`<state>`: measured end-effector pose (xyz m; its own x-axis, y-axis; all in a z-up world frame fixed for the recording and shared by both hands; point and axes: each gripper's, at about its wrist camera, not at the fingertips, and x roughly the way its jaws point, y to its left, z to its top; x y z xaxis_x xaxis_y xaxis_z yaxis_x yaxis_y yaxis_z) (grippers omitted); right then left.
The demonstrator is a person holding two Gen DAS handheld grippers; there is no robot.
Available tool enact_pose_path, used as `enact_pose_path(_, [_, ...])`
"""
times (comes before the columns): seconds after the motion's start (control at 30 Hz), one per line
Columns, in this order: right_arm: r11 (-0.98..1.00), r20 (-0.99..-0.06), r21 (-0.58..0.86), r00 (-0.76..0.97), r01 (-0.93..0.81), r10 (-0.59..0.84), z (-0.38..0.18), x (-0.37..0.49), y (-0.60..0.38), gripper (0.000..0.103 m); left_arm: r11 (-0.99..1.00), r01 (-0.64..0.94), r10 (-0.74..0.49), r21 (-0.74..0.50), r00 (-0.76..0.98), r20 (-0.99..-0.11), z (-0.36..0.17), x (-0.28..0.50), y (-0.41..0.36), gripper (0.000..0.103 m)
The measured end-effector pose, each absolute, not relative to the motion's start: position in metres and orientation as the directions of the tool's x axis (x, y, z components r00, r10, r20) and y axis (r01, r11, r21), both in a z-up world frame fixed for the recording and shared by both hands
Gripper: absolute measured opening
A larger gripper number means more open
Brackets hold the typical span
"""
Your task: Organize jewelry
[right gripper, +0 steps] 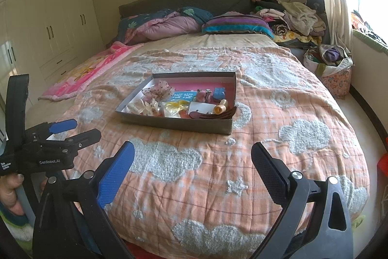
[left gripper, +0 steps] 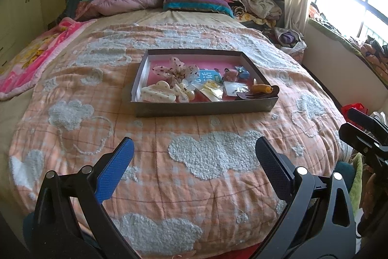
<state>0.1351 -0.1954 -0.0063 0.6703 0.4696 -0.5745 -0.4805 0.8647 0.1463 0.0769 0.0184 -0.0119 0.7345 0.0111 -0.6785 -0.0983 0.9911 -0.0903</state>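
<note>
Bed quilt (left gripper: 206,162) | jewelry box (left gripper: 206,108) long axis left-right | left tool (left gripper: 194,154), right tool (right gripper: 192,154) spread, empty

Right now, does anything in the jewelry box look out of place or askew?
Yes. The dark brown claw hair clip sits at the near right corner of the shallow grey cardboard box, hanging over its rim rather than lying inside. Everything else sits jumbled inside the box. Both grippers are open and empty.

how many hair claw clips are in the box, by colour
cream claw clip: 1
dark brown claw clip: 1
amber claw clip: 1
clear claw clip: 1, hard to be sure
total: 4, all in the box; other clutter unclear
</note>
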Motion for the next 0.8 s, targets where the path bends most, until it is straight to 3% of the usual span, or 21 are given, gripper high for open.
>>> enact_pose_path(0.8, [0.864,-0.581,0.136,0.667,-0.485,0.466,-0.0074,0.1347,-0.1953,0.096,0.990,-0.090,-0.010,-0.107,0.718,-0.696,-0.0192,0.0796,0.0217,0.094])
